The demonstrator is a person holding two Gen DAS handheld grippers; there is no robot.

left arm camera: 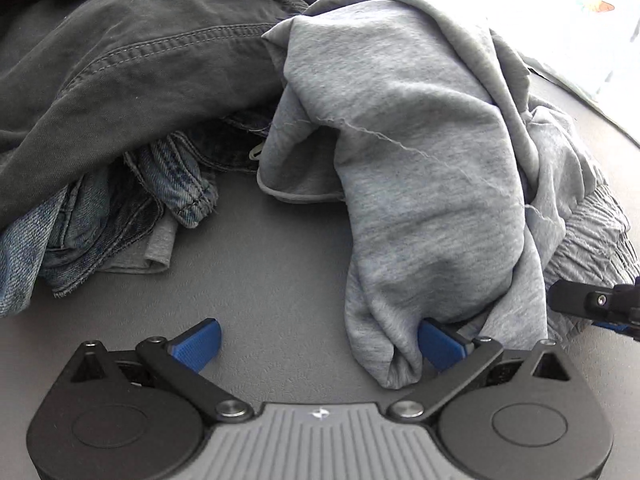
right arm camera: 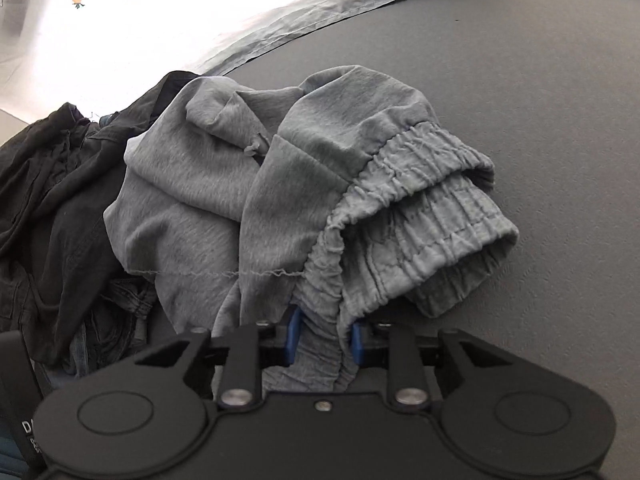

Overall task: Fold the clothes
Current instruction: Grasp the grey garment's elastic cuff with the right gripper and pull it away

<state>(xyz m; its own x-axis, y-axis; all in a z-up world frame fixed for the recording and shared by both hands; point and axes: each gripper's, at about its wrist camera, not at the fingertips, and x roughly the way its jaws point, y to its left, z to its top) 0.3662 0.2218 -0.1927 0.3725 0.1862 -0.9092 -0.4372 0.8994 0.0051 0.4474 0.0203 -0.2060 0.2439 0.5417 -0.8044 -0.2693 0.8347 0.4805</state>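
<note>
Grey sweatpants (left arm camera: 420, 160) lie crumpled on the grey table (left arm camera: 280, 260). My left gripper (left arm camera: 320, 344) stands wide open low over the table. One hanging fold of the sweatpants drapes onto its right blue pad (left arm camera: 440, 346), while the left pad (left arm camera: 198, 344) is bare. In the right wrist view the sweatpants (right arm camera: 200, 200) show their gathered elastic waistband (right arm camera: 420, 220). My right gripper (right arm camera: 325, 340) is shut on a bunch of that waistband fabric, which fills the narrow gap between its blue pads. A black part of the right gripper (left arm camera: 600, 304) shows at the right edge of the left wrist view.
A dark grey garment (left arm camera: 140, 60) and blue jeans (left arm camera: 80, 232) are heaped to the left of the sweatpants. The dark pile (right arm camera: 48, 200) also shows in the right wrist view. A pale sheet (right arm camera: 280, 28) lies along the table's far edge. Bare tabletop (right arm camera: 520, 80) stretches to the right.
</note>
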